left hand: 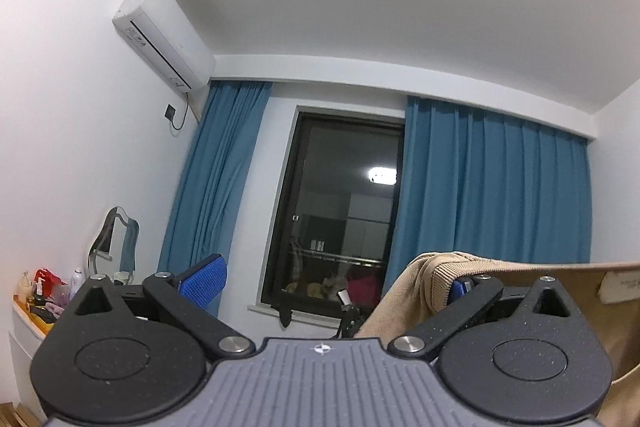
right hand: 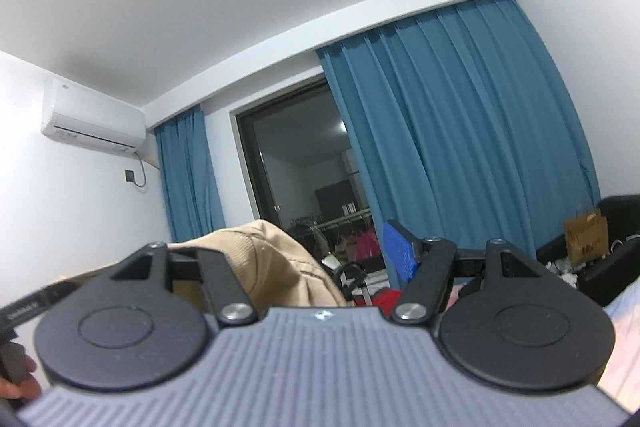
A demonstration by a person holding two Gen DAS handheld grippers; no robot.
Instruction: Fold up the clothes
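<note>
Both cameras tilt up toward the ceiling and the far wall. In the left wrist view the left gripper has its jaws spread wide: one blue ribbed pad stands bare at lower left of centre, while the other finger is draped by a tan garment at lower right. The cloth hangs over that finger and falls down past it; it is not pinched between the two pads. Its surface is a beige twill, with a ribbed knit band along the folded edge near the fingertip, and a flat stretch of it runs off to the right edge of the frame, where a pale label shows.

In the right wrist view the right gripper is likewise wide open. Its blue pad sits clear at right of centre; the same tan garment bulges up at lower centre-left, covering the other finger. It seems only hooked over that finger, though the contact itself is hidden. Stitched seams cross the fabric.

Behind are blue curtains, a dark window and a wall air conditioner at upper left.
</note>
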